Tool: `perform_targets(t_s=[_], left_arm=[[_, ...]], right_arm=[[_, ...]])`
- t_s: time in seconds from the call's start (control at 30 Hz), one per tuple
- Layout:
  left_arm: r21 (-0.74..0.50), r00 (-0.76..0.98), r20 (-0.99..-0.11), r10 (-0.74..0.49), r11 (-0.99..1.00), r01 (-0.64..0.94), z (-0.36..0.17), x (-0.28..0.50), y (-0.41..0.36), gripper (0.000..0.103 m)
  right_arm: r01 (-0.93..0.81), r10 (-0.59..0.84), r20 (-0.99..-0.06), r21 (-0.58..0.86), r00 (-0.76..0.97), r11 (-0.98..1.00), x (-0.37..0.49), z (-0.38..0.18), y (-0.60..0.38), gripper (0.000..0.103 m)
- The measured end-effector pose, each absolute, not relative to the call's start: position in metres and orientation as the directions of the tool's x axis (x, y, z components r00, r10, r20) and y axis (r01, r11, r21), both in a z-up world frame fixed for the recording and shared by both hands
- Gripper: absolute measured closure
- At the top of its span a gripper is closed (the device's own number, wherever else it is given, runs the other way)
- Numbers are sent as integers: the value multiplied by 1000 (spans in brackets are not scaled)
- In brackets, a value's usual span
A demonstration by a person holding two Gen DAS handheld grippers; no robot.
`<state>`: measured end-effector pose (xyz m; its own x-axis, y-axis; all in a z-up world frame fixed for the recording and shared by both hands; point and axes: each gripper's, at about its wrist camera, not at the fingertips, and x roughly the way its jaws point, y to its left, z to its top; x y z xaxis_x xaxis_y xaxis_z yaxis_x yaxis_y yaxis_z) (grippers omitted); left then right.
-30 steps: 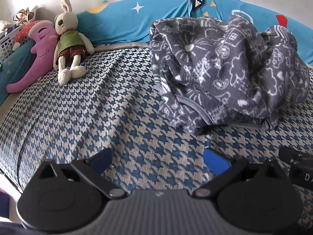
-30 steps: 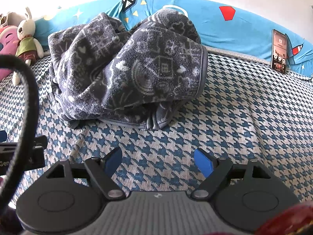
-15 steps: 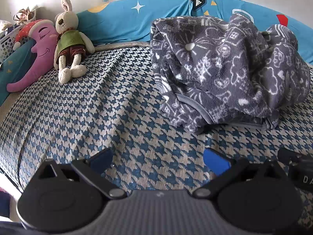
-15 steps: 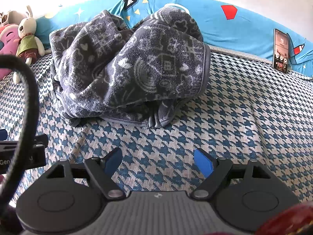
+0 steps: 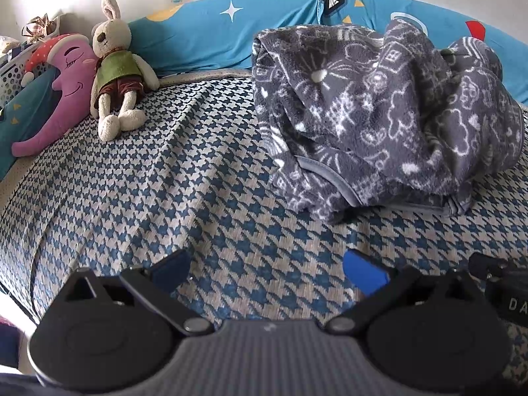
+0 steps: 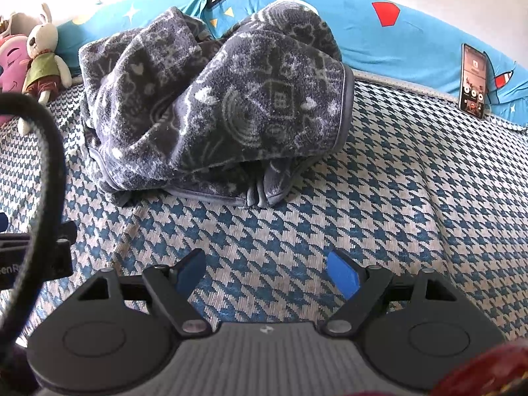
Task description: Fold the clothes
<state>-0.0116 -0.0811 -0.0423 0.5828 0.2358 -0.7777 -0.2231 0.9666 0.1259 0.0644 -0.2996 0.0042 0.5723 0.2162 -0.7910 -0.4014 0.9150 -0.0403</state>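
A crumpled grey fleece garment (image 5: pixel 379 122) with white doodle prints lies in a heap on the blue-and-white houndstooth bed cover (image 5: pixel 165 198). In the right wrist view the same garment (image 6: pixel 214 105) sits ahead and a little left, its grey hem edge facing me. My left gripper (image 5: pixel 267 272) hovers open over bare cover, short of the heap's near left corner. Open too, my right gripper (image 6: pixel 265 272) hangs over the cover just in front of the heap's near edge. Neither holds anything.
A rabbit plush (image 5: pixel 115 76) and a purple moon cushion (image 5: pixel 62 89) lie at the far left beside a white basket (image 5: pixel 13 72). A long blue pillow (image 6: pixel 412 43) lines the wall; a phone (image 6: pixel 473 81) leans on it. A black cable (image 6: pixel 49 165) loops at left.
Both grippers have drifted slightly toward the garment, so the heap looks a bit larger and nearer. Jaws stay open; the garment has not moved.
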Motion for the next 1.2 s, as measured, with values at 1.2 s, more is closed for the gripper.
perform_targets(t_s=[1.2], left_arm=[[130, 585, -777, 232, 969, -210, -43, -14, -83, 0]], right_arm=[[-397, 207, -800, -43, 563, 917, 64, 3, -299, 22]])
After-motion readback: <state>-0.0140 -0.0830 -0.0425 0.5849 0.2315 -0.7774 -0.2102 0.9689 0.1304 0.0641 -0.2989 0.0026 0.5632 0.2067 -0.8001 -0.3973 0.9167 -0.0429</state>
